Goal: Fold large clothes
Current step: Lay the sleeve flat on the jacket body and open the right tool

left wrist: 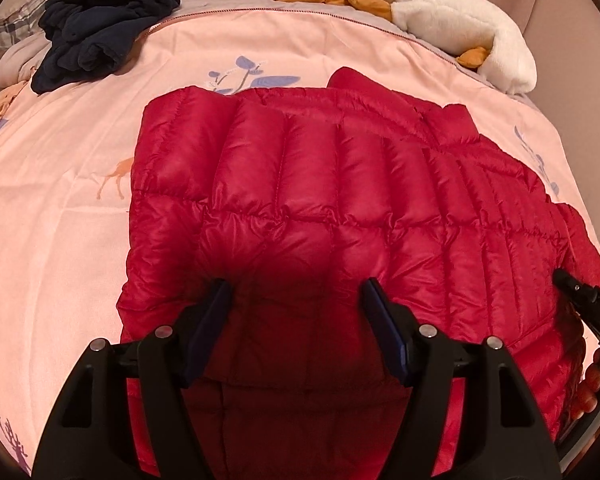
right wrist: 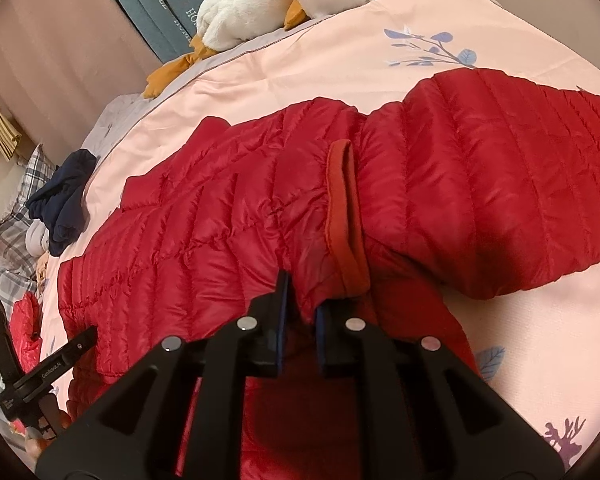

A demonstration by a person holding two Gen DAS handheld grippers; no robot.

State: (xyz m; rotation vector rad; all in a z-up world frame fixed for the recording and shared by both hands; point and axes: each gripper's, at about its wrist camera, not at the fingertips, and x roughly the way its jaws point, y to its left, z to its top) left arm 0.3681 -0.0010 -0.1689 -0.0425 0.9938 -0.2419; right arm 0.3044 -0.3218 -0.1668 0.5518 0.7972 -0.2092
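While spread flat across the pink bedspread (left wrist: 60, 200), red puffer jacket (left wrist: 340, 200), quilted and shiny. Left gripper (left wrist: 296, 308) hovering above its near edge, fingers wide apart; right gripper (right wrist: 302, 312) nearly closed, seemingly pinching a fold beside the orange-lined cuff (right wrist: 346, 216). Beyond: dark blue garment (left wrist: 108, 28), white plush goose (left wrist: 460, 28), plaid pillow (left wrist: 4, 40), grey-green books (right wrist: 160, 4).

The left wrist view looks forward and down, close over the red jacket (left wrist: 340, 208) on the pink bedspread (left wrist: 60, 168). The right wrist view looks from the jacket's other side, tilted. Both share the jacket, navy clothes (left wrist: 104, 28) and plush goose (left wrist: 460, 24).
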